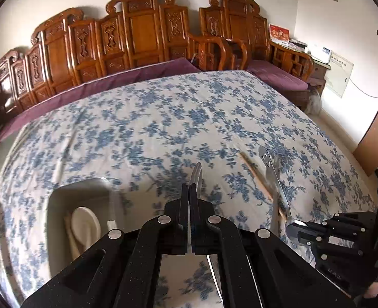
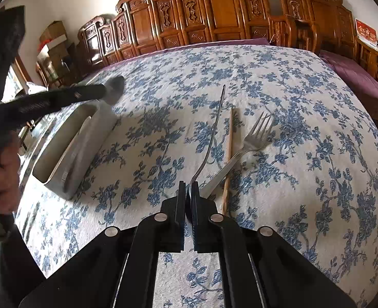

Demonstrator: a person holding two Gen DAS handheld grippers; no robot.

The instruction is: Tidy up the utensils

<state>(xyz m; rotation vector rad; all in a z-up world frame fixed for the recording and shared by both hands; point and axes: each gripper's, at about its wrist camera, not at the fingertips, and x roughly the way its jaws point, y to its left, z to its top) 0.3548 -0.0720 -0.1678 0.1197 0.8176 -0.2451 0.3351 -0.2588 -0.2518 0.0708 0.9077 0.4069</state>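
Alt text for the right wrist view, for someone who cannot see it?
The right gripper is shut on a metal spoon above a blue-flowered tablecloth, beside a fork and chopstick. At left, a utensil holder.

Matte black, speckled plastic left gripper (image 1: 190, 192) and right gripper (image 2: 188, 191): flat paired fingers (image 2: 180, 205), broad angled linkage bars, round silver pivot screws at the joints. Blue edging along the inner finger faces. Bare hand (image 2: 2, 182) wrapped round a dark handle.
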